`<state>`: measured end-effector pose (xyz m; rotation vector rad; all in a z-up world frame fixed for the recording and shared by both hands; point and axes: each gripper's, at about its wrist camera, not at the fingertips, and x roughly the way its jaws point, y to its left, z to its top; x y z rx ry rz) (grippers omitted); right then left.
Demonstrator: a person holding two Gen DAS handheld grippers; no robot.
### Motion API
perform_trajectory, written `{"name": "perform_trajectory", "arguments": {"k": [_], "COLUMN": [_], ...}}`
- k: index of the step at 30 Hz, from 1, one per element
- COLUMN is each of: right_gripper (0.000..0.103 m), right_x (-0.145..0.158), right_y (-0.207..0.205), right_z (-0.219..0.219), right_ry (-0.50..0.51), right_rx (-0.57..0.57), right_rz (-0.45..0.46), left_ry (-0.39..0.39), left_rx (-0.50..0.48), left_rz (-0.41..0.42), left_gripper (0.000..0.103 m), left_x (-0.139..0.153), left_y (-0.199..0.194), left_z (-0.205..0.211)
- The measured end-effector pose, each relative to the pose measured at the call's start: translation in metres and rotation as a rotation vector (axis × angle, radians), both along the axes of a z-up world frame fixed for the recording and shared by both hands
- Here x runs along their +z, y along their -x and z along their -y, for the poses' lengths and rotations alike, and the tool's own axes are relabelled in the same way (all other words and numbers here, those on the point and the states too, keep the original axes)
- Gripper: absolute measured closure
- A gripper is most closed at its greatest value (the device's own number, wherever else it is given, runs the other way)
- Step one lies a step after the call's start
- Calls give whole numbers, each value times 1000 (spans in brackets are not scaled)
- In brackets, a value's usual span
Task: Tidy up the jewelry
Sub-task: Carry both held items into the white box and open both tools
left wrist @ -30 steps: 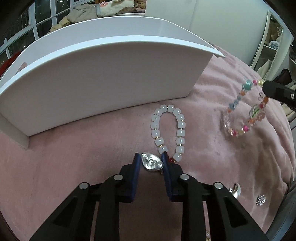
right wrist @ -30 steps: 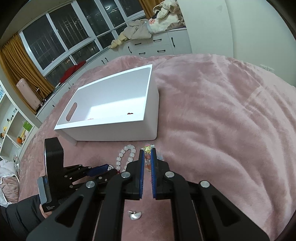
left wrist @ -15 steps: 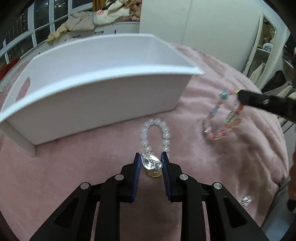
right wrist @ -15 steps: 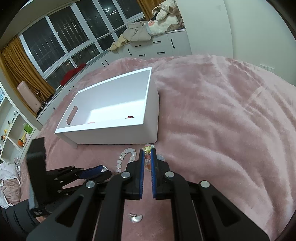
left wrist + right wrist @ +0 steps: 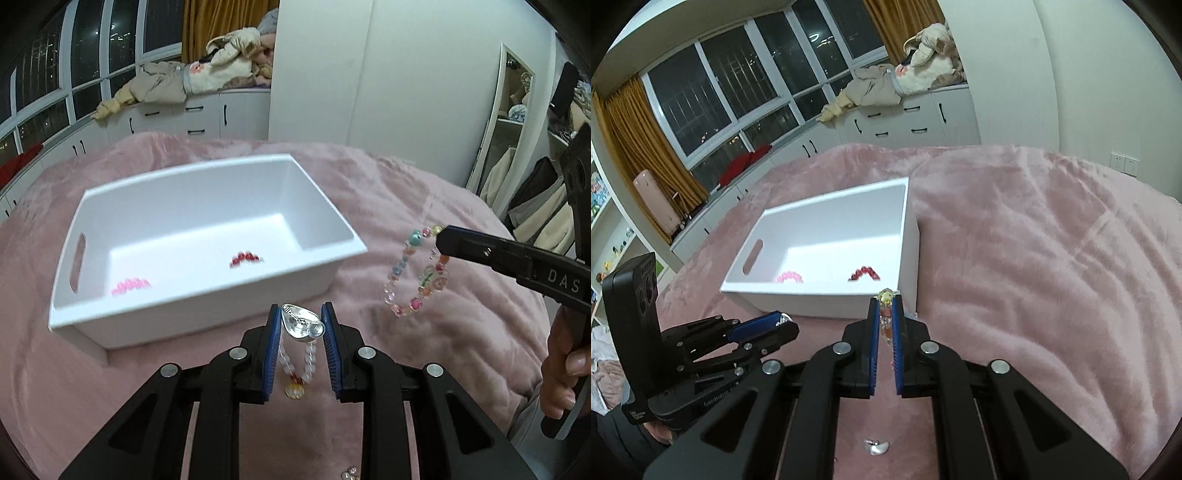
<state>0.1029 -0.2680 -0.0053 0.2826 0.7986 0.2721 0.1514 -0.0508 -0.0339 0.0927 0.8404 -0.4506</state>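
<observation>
Left gripper (image 5: 300, 325) clamps a silver charm (image 5: 301, 324); right gripper (image 5: 885, 308) pinches a beaded bracelet (image 5: 417, 271). Advise clearing the white box (image 5: 325, 201) rim before release.

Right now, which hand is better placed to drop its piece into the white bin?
Left gripper: its silver pendant sits at the white bin near wall; the right gripper hangs its beaded bracelet off to the side.

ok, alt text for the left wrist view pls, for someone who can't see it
The left gripper holds a silver heart-shaped charm between its blue jaws, just short of a white bin on a pink blanket. To the right, the right gripper dangles a multicolored bead bracelet; a red bracelet and a pink bracelet lie in the bin.
</observation>
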Motion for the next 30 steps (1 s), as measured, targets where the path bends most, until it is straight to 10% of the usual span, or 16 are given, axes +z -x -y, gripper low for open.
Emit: {"name": "perform_trajectory", "arguments": {"k": [19, 30], "right_gripper": [96, 96], "right_x": [43, -1], "right_y": [-60, -126], "right_z": [-43, -93], "right_ry": [27, 88], "right_rx": [35, 64], "right_rz": [51, -52], "left_ry": [-18, -40], "left_rx": [118, 195], "left_rz": [48, 8], "left_gripper": [76, 76], "left_x": [33, 28], "left_y": [-62, -116], "left_z": [-51, -91]}}
